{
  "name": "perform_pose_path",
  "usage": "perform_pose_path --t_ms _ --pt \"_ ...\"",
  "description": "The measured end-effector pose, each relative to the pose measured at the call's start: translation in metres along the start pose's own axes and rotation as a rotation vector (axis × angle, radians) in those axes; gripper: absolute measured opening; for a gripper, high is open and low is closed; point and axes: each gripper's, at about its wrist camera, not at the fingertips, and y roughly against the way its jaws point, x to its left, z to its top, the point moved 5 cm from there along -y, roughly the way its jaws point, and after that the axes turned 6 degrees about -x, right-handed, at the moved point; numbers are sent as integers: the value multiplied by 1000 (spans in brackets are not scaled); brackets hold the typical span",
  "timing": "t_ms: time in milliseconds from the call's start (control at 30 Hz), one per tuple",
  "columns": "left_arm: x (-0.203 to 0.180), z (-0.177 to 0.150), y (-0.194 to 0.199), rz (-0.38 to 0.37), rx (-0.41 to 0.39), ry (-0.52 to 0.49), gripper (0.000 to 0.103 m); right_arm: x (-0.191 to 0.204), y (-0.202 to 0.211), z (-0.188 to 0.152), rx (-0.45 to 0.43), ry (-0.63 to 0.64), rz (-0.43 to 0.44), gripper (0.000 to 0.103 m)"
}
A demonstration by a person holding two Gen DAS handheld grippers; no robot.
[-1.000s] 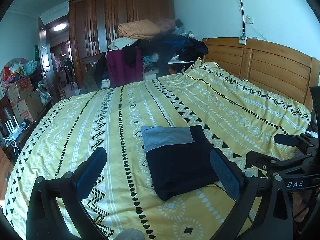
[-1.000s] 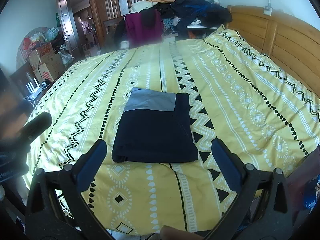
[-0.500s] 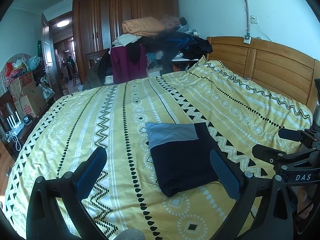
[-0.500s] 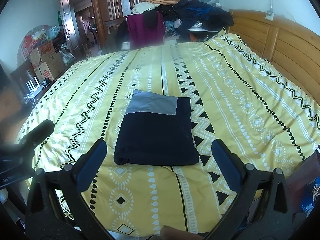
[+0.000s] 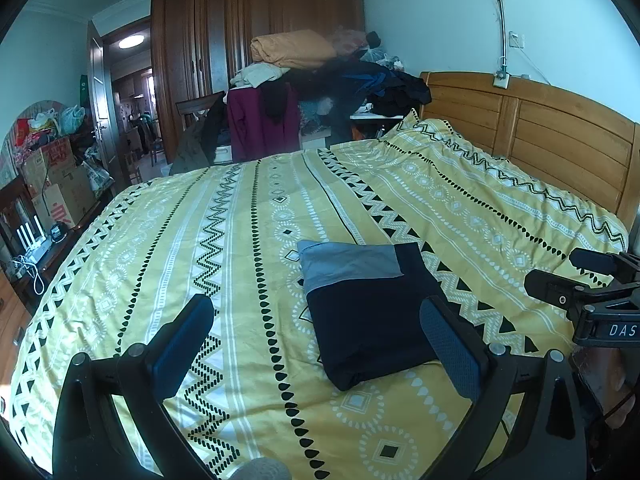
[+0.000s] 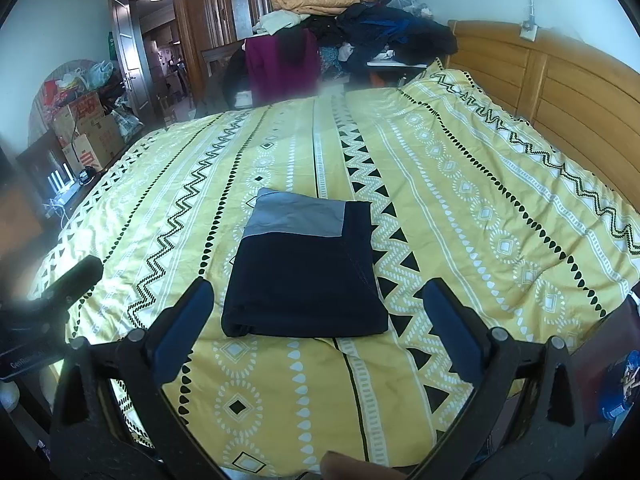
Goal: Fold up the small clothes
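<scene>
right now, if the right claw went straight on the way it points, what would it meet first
Probably the folded navy garment with the grey panel, lying flat on the yellow patterned bedspread ahead of the open right claw; depth is unclear.

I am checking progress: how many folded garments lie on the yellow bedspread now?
1: the dark folded garment with a grey panel, in the middle of the bedspread, ahead of both open grippers. None appears hidden.

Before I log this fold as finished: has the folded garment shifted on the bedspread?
No. The folded garment lies on the same zigzag stripes of the bedspread; only the cameras backed away.
</scene>
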Motion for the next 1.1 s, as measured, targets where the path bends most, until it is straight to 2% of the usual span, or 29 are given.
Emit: perform_pose_path --t_ms 600,1100 --pt "-29 -10 -25 -54 37 -41 103 -8 -15 -4 31 -7 -1 103" --pt "-26 -15 -23 -52 47 -38 103 -2 -20 -15 58 -3 23 103"
